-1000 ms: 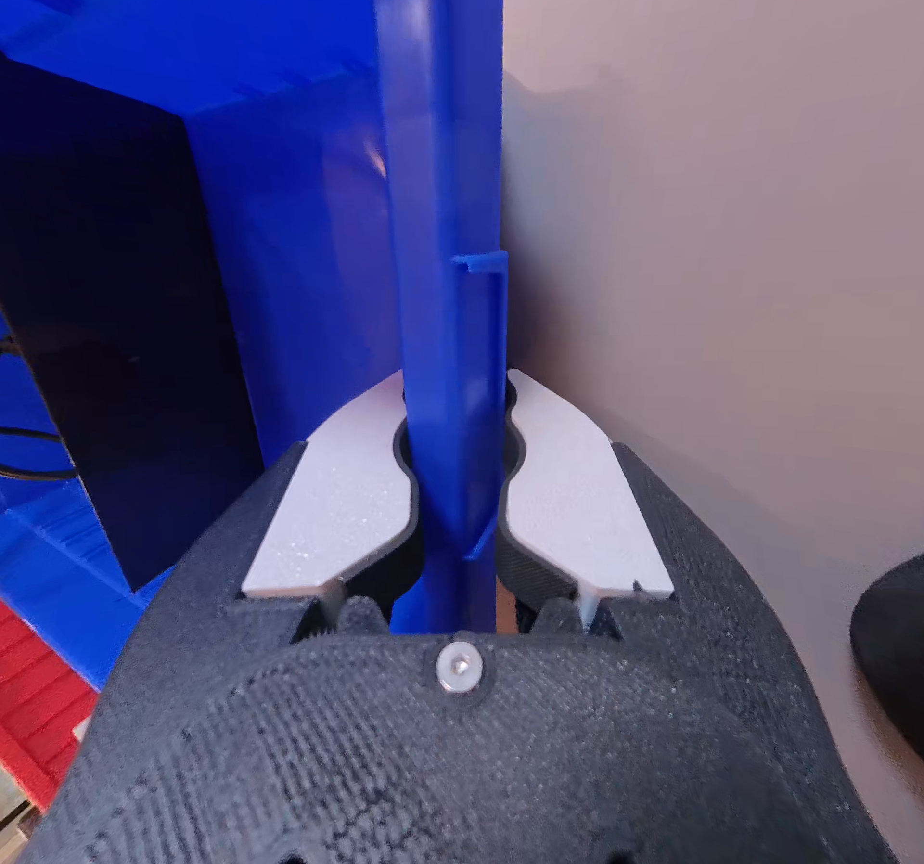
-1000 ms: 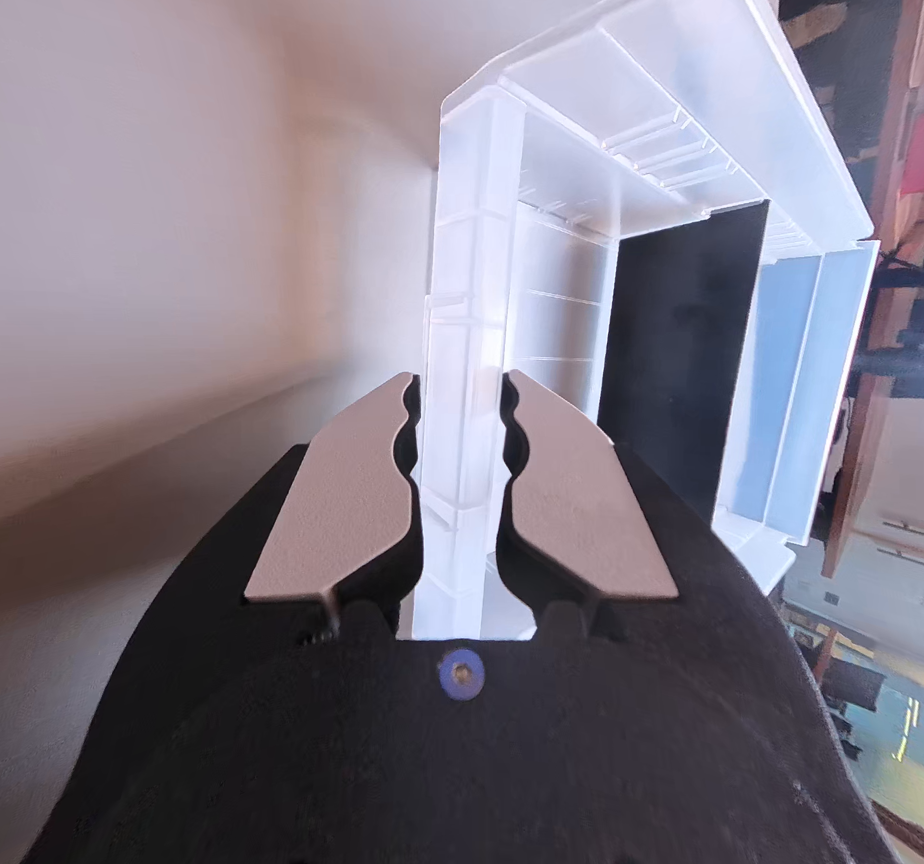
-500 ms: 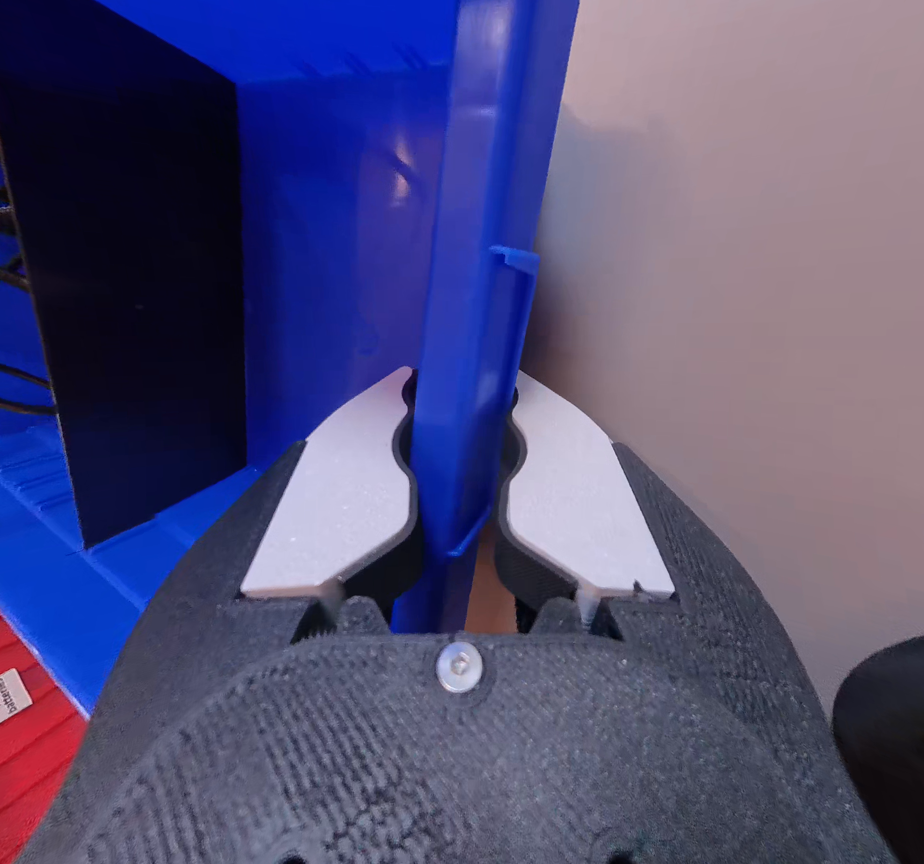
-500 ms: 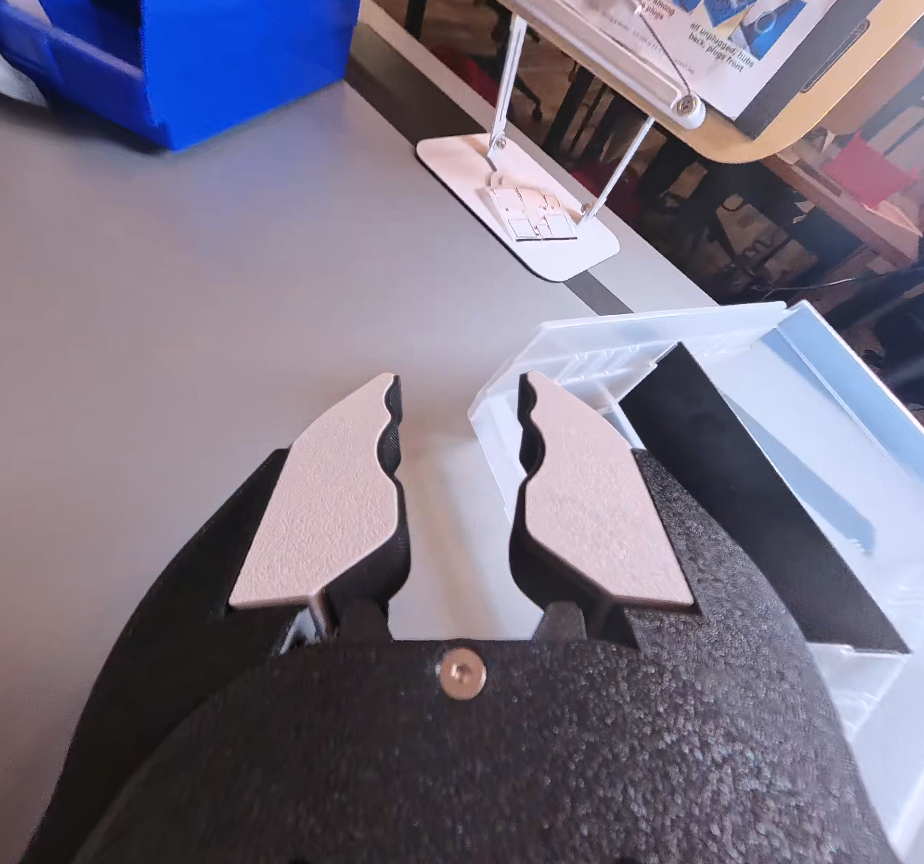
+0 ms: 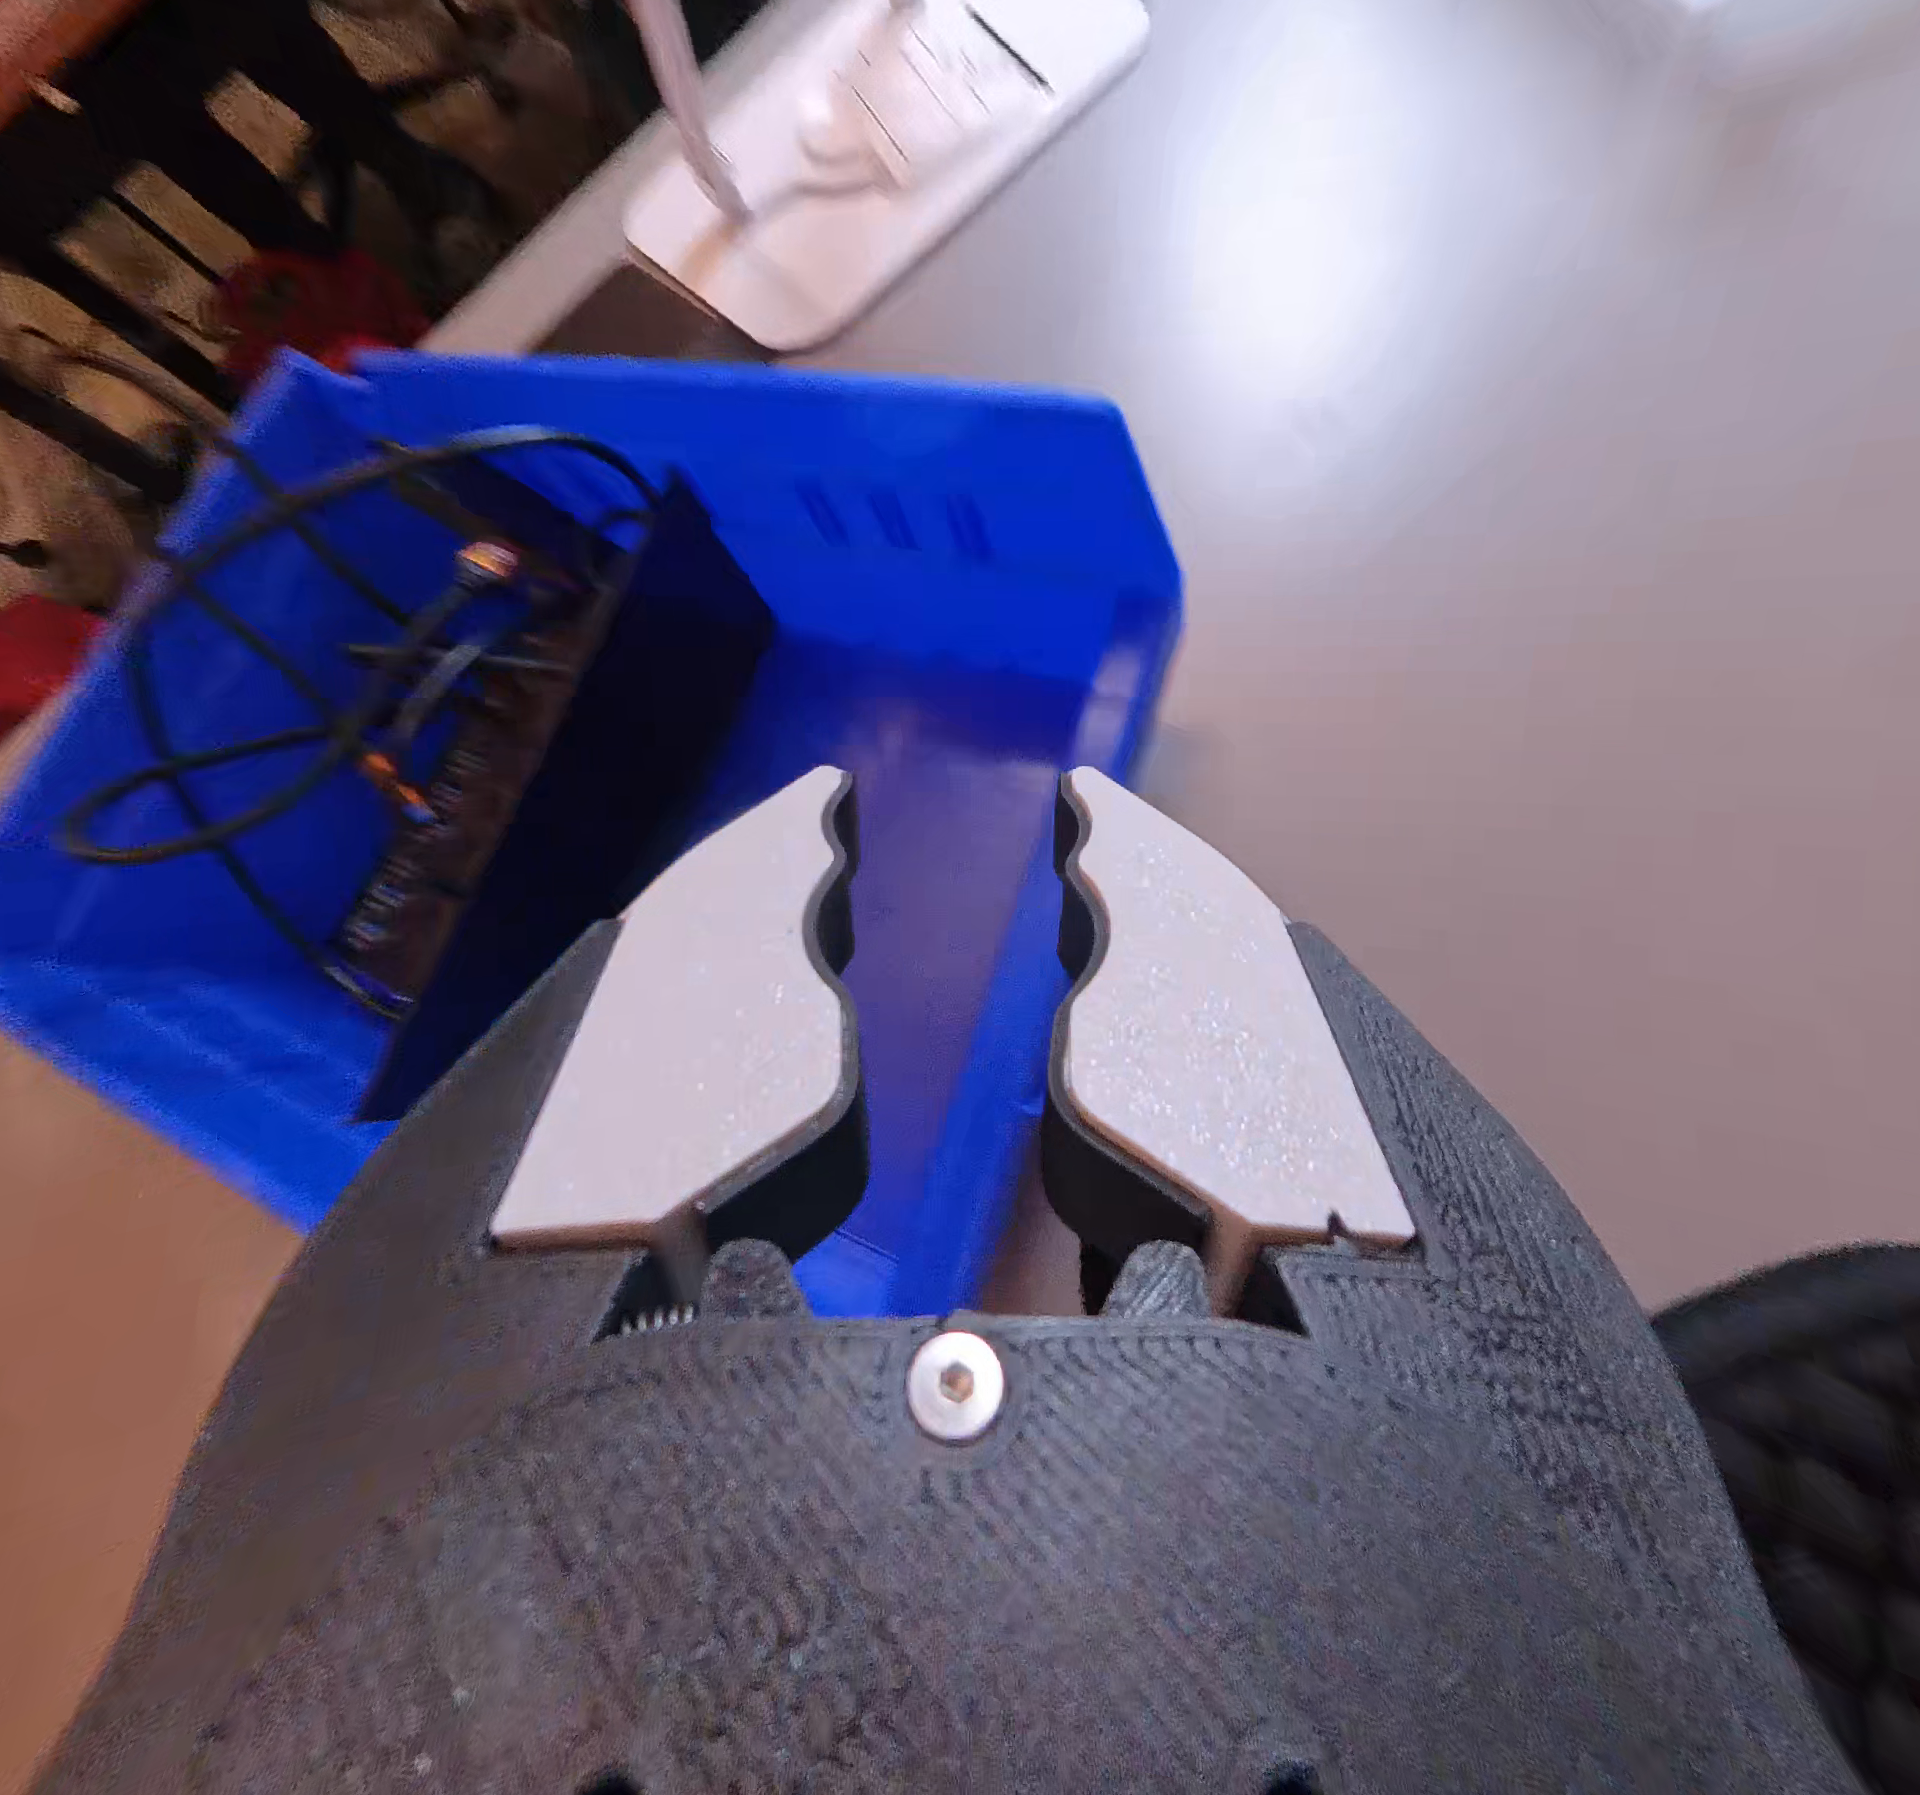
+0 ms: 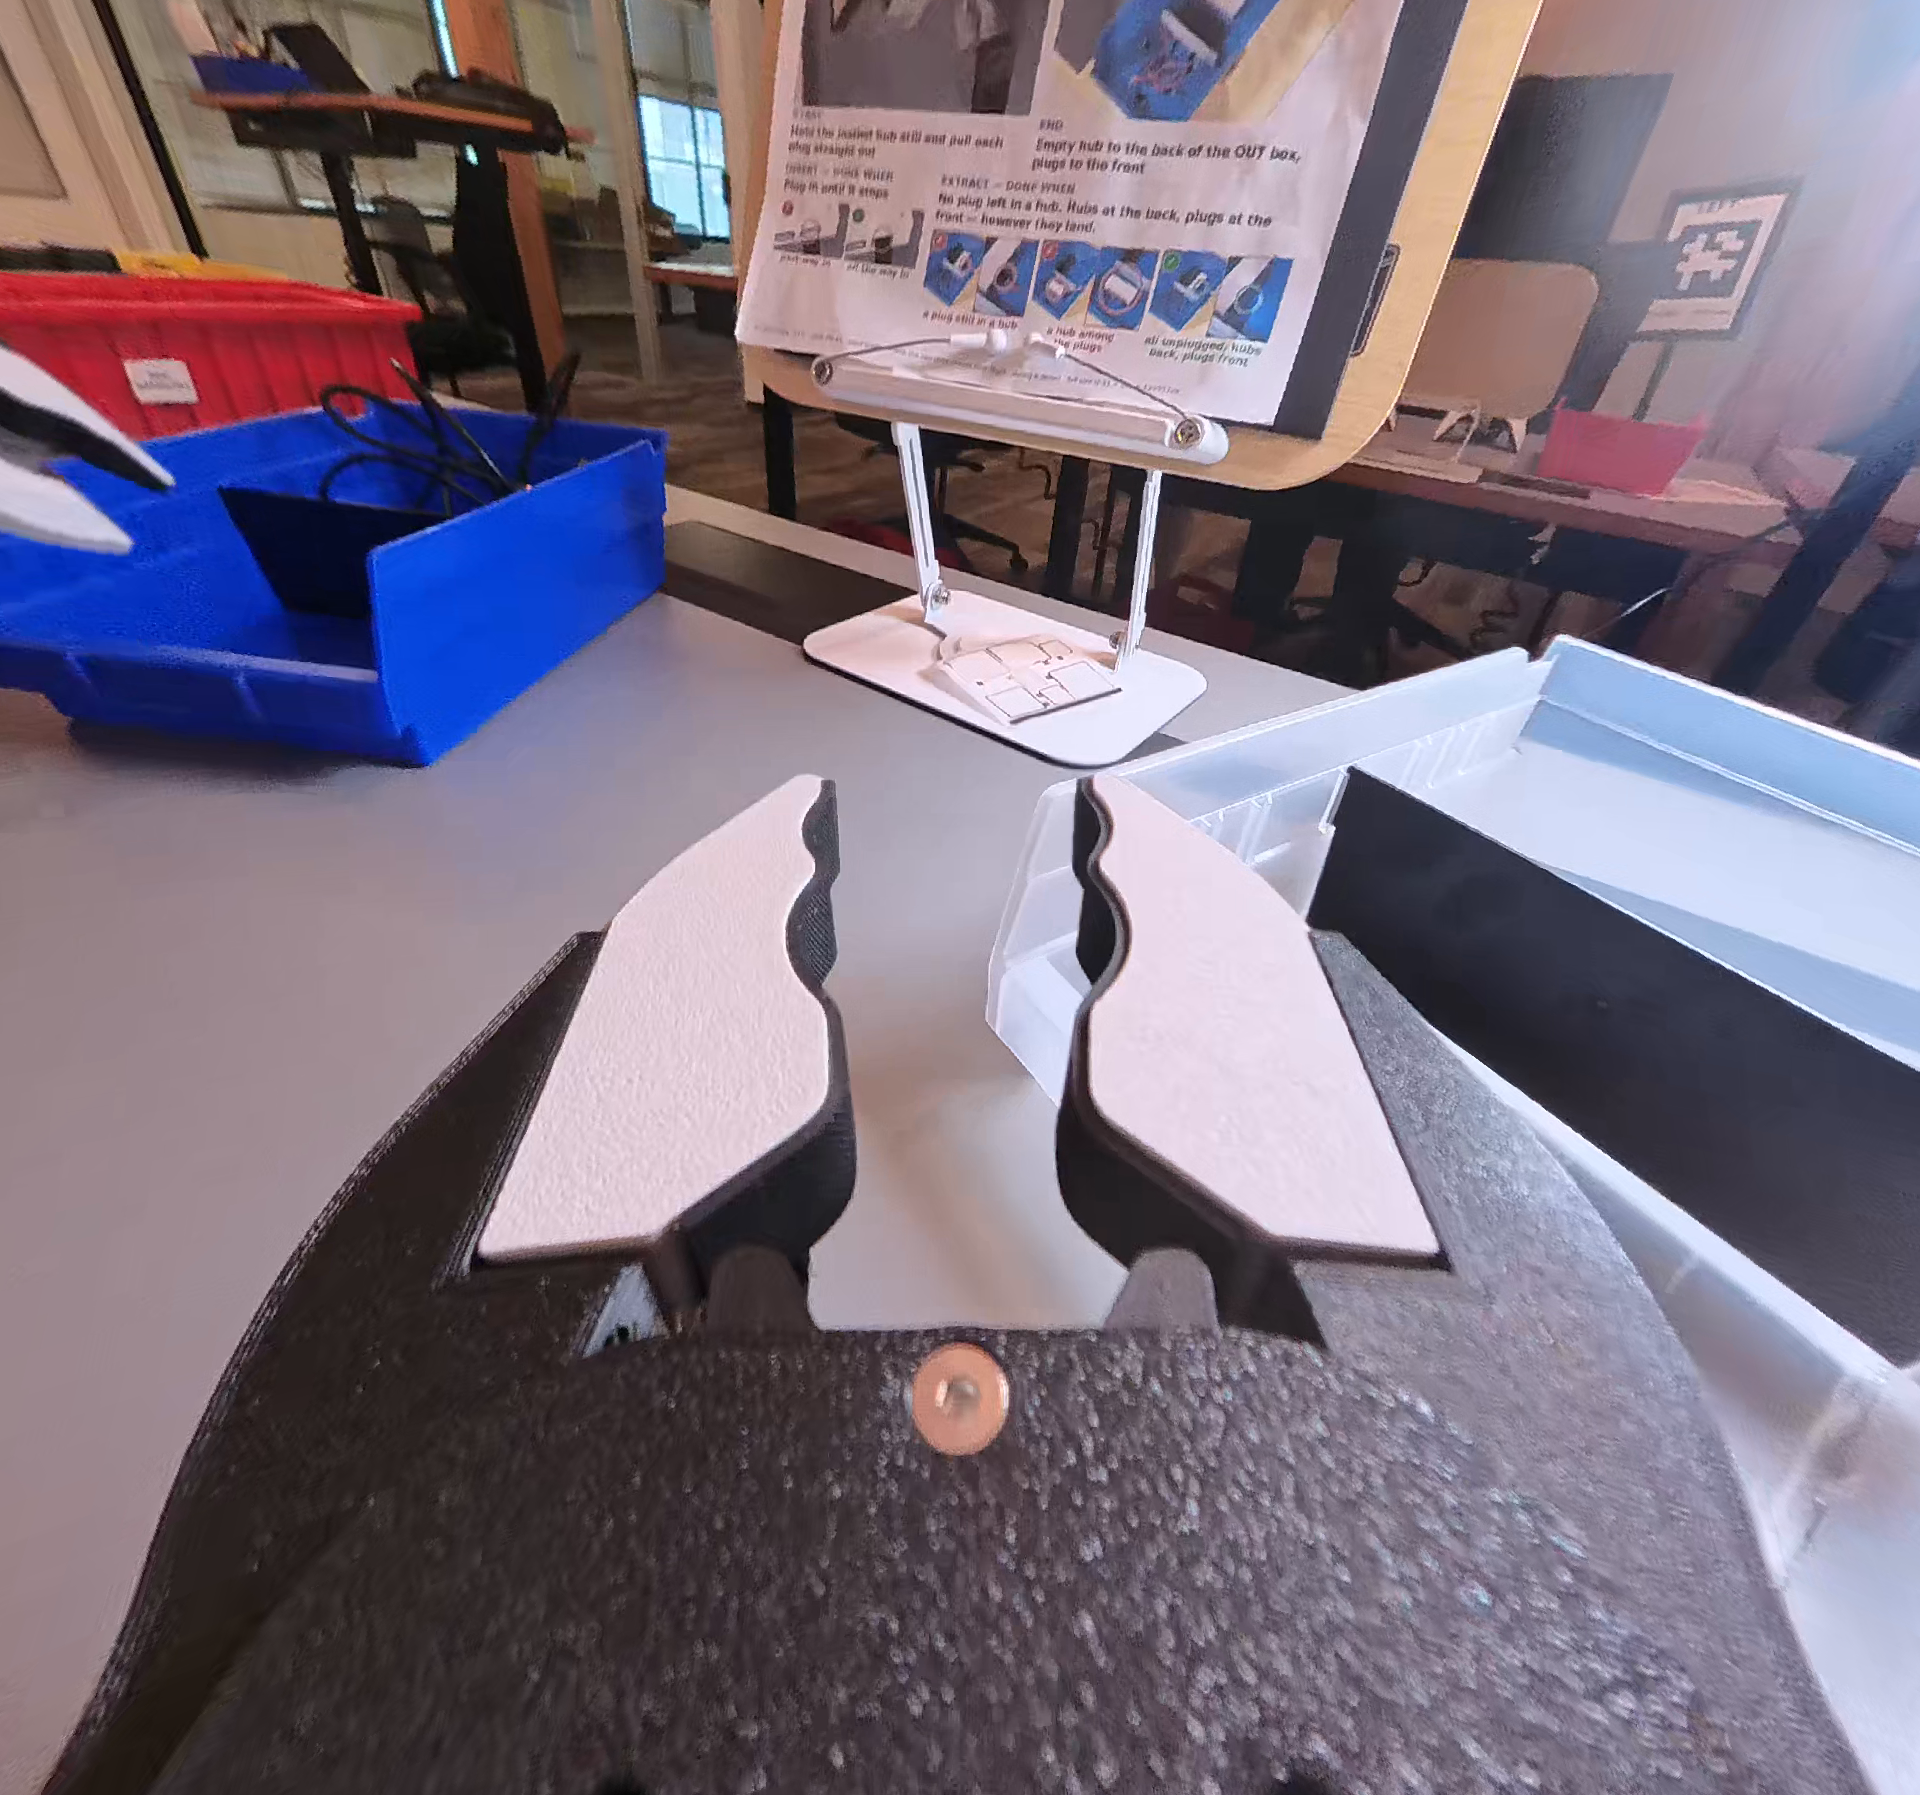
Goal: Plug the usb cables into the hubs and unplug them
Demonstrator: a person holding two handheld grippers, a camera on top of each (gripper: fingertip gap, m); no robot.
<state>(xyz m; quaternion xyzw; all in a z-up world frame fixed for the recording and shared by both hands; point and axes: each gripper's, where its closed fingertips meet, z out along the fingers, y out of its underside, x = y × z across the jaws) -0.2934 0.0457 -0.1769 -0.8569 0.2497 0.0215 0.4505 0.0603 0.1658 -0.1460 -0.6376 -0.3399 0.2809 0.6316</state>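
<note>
Two bins are set on the grey table (image 6: 312,914): the blue bin (image 5: 935,540) with black USB cables (image 5: 260,706) and a hub (image 5: 436,841), the clear bin (image 6: 1558,737) empty. Both the left gripper (image 5: 954,800) and right gripper (image 6: 951,810) are parted, nothing gripped. Plugging is judged unstarted; a cable must be reached for next.

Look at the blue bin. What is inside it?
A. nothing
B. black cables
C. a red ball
B: black cables loop inside the blue bin behind a dark divider, and the right wrist view shows them too.
</note>
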